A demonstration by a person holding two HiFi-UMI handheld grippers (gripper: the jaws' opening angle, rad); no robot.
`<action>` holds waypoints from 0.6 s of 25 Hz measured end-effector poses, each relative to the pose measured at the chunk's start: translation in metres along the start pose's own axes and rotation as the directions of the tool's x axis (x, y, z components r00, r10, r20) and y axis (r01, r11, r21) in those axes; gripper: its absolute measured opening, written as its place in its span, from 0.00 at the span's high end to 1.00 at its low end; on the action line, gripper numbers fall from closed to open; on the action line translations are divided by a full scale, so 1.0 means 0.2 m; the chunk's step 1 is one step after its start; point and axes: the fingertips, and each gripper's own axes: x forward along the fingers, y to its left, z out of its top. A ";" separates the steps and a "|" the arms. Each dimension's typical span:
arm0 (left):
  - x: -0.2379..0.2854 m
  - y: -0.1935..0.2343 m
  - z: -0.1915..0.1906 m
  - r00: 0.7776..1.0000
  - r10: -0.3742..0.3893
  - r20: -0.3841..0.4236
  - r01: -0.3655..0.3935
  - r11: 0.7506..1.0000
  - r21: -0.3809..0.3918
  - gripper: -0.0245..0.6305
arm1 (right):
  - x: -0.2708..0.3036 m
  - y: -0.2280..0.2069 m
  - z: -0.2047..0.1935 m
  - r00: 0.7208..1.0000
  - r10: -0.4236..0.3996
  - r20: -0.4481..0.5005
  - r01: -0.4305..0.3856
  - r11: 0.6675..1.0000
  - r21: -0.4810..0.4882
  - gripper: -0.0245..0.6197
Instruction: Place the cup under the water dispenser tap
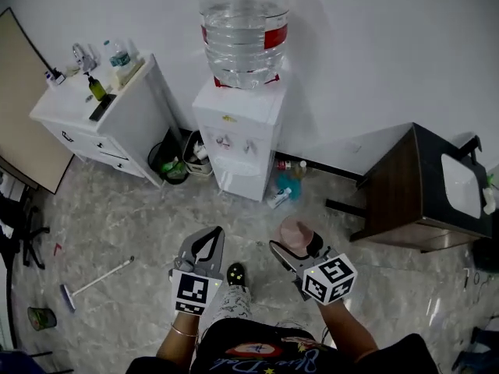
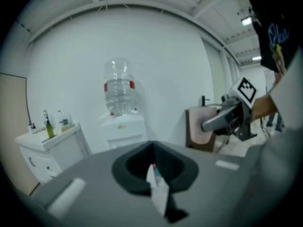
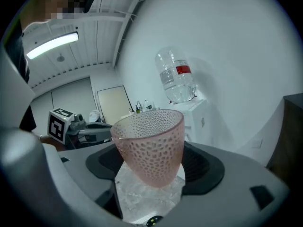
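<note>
A pink dimpled cup (image 3: 151, 145) stands upright between the jaws of my right gripper (image 3: 151, 167), which is shut on it. From the head view the cup (image 1: 296, 231) and the right gripper (image 1: 295, 245) hang over the marble floor, well short of the white water dispenser (image 1: 238, 142). The dispenser carries a big clear bottle (image 1: 243, 29), and its two taps (image 1: 236, 142) sit on the front panel. My left gripper (image 1: 207, 244) is beside the right one, jaws shut and holding nothing. The left gripper view shows the dispenser (image 2: 124, 131) ahead and the cup (image 2: 202, 129) at the right.
A white sink cabinet (image 1: 101, 111) stands left of the dispenser, with dark bins (image 1: 173, 162) between them. Small bottles (image 1: 284, 193) lie on the floor at the dispenser's right. A dark wooden table (image 1: 409, 189) is at the right, a mop (image 1: 93, 283) on the floor at the left.
</note>
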 end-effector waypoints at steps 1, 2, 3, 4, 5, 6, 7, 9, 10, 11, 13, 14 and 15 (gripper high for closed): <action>0.09 0.07 -0.01 1.000 -0.020 0.006 0.020 1.000 0.006 0.96 | 0.15 -0.04 0.02 1.000 -0.011 -0.006 0.011 1.000 -0.004 0.40; 0.17 0.13 -0.03 0.999 -0.036 0.018 0.036 0.999 0.004 0.96 | 0.28 -0.08 0.03 1.000 -0.024 -0.008 0.023 1.000 -0.003 0.40; 0.25 0.18 -0.06 0.999 -0.044 0.029 0.044 0.999 -0.008 0.96 | 0.40 -0.12 0.03 0.999 -0.038 -0.011 0.038 0.999 0.002 0.40; 0.33 0.22 -0.09 0.998 -0.042 0.035 0.044 0.998 -0.035 0.96 | 0.52 -0.18 0.03 0.998 -0.055 -0.016 0.055 0.998 0.008 0.40; 0.40 0.26 -0.13 0.999 -0.031 0.040 0.034 0.996 -0.081 0.96 | 0.63 -0.24 0.00 0.997 -0.074 -0.027 0.075 0.997 0.013 0.40; 0.47 0.30 -0.18 0.999 -0.009 0.045 0.016 0.989 -0.145 0.96 | 0.74 -0.31 -0.04 0.994 -0.098 -0.040 0.099 0.995 0.021 0.40; 0.54 0.34 -0.23 0.999 0.021 0.049 -0.010 0.976 -0.215 0.96 | 0.85 -0.39 -0.10 0.991 -0.123 -0.054 0.125 0.991 0.040 0.40; 0.68 0.41 -0.33 0.995 0.084 0.050 -0.063 0.940 -0.335 0.96 | 1.09 -0.57 -0.24 0.984 -0.160 -0.072 0.167 0.982 0.089 0.40; 0.74 0.44 -0.38 0.994 0.099 0.050 -0.074 0.927 -0.366 0.96 | 1.21 -0.66 -0.32 0.981 -0.175 -0.079 0.182 0.978 0.101 0.40; 0.81 0.45 -0.44 0.994 0.100 0.051 -0.074 0.924 -0.375 0.96 | 1.34 -0.74 -0.39 0.978 -0.188 -0.088 0.197 0.975 0.100 0.40; 0.90 0.47 -0.57 0.995 0.093 0.029 -0.076 0.927 -0.367 0.96 | 1.58 -0.86 -0.56 0.971 -0.211 -0.114 0.218 0.975 0.053 0.40; 0.93 0.48 -0.67 0.995 0.096 -0.010 -0.093 0.922 -0.375 0.96 | 1.67 -0.90 -0.64 0.966 -0.223 -0.128 0.226 0.974 0.016 0.40; 0.94 0.48 -0.77 0.993 0.099 -0.061 -0.115 0.912 -0.393 0.96 | 1.75 -0.94 -0.71 0.962 -0.235 -0.139 0.234 0.972 -0.024 0.40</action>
